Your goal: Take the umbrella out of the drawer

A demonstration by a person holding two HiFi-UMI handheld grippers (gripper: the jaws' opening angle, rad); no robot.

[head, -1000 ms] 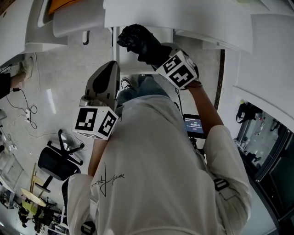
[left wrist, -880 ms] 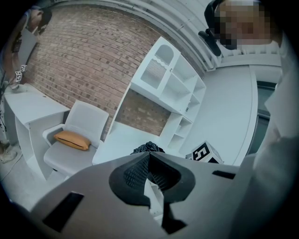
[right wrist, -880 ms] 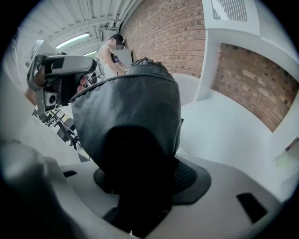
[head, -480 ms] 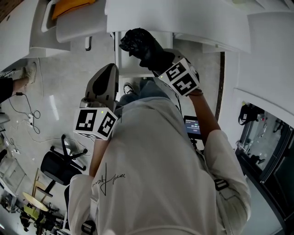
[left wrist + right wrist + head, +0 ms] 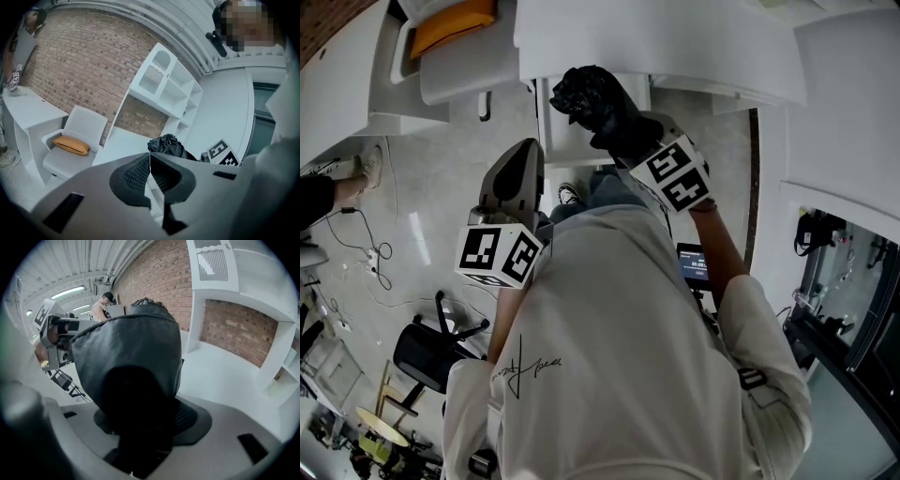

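A black folded umbrella (image 5: 592,97) is held up in front of the white desk (image 5: 675,37), with my right gripper (image 5: 623,139) shut on it. In the right gripper view the umbrella's fabric (image 5: 131,352) fills the middle and hides most of the right gripper (image 5: 145,427). Under the desk edge is a white box that looks like the open drawer (image 5: 567,141). My left gripper (image 5: 523,150) hangs to the left of the umbrella, shut and empty. In its own view, the left gripper (image 5: 150,171) has its pads pressed together, and the umbrella (image 5: 168,146) shows beyond them.
A white armchair (image 5: 464,70) with an orange cushion (image 5: 450,23) stands left of the desk. Cables (image 5: 366,253) and an office chair (image 5: 422,352) are on the floor at the left. White shelving (image 5: 164,89) rises over the desk. A person (image 5: 101,308) stands far off.
The right gripper has kept hold of the umbrella and drifted slightly to the right in the head view. The left gripper has stayed shut and has barely moved.
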